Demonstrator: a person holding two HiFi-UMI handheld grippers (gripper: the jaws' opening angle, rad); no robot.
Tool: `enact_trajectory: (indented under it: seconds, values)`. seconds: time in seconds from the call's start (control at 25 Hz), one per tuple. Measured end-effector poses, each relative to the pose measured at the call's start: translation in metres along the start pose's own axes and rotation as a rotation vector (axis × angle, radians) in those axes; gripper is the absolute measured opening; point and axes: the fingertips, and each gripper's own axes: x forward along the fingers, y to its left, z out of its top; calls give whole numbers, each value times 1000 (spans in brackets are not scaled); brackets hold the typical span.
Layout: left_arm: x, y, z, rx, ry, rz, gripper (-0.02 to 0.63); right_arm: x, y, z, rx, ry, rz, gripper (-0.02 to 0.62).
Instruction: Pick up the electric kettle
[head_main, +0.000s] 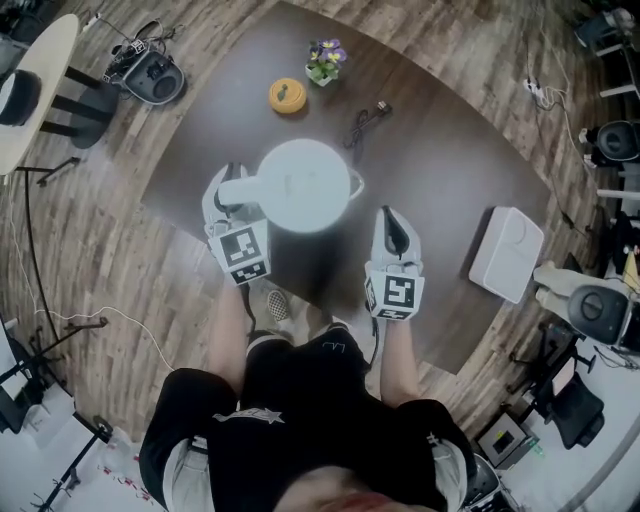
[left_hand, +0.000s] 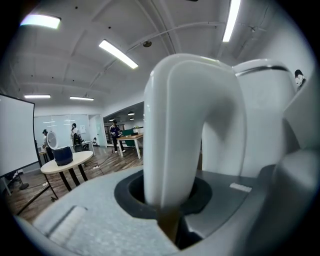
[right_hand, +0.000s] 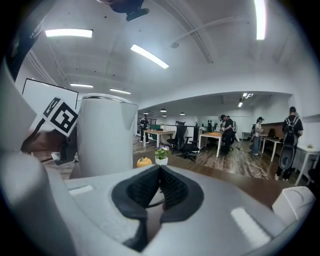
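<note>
Dark brown table (head_main: 440, 180) on a wood-plank floor, open office w/ desks, chairs and people in the bkgd. You stand at the near edge w/ both grippers over the top. Your left gripper (head_main: 228, 195) is clamped on the handle (left_hand: 192, 130) of the white electric kettle (head_main: 303, 185): in the left gripper view the handle's upright runs down btwn the dark pads and fills the gap, jaws held slightly apart by it. Kettle sits upright, lid on, approx. ctr of the table and just ahead of you, handle toward your left, spout toward your right. Cannot tell whether its base is clear of the table. Your right gripper (head_main: 392, 228) is beside the kettle on its right, not touching it; jaws together, ribbed pads meeting at the tips, nothing btwn them. In the right gripper view the kettle stands at frame left. Other items on the table, all well apart from the kettle: round orange object (head_main: 287, 95) and small flower pot (head_main: 325, 60) at the far side, a dark cable (head_main: 365, 122) behind the kettle, a white box (head_main: 507, 252) at the right edge.
</note>
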Motion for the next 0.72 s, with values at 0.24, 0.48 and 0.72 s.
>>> enact_trajectory:
  seconds: [0.24,0.48,0.72]
  values:
    - [-35,16,31,-1,-54,-8,52,-28,15,33,-18,-68,-20,5]
    - [-83,39,45,-1,-77,8,55,-65,35,54,-31,-116,-32,5]
    - [-145,66,47,-2,-87,21,57,-108,68,71,-45,-165,-29,5]
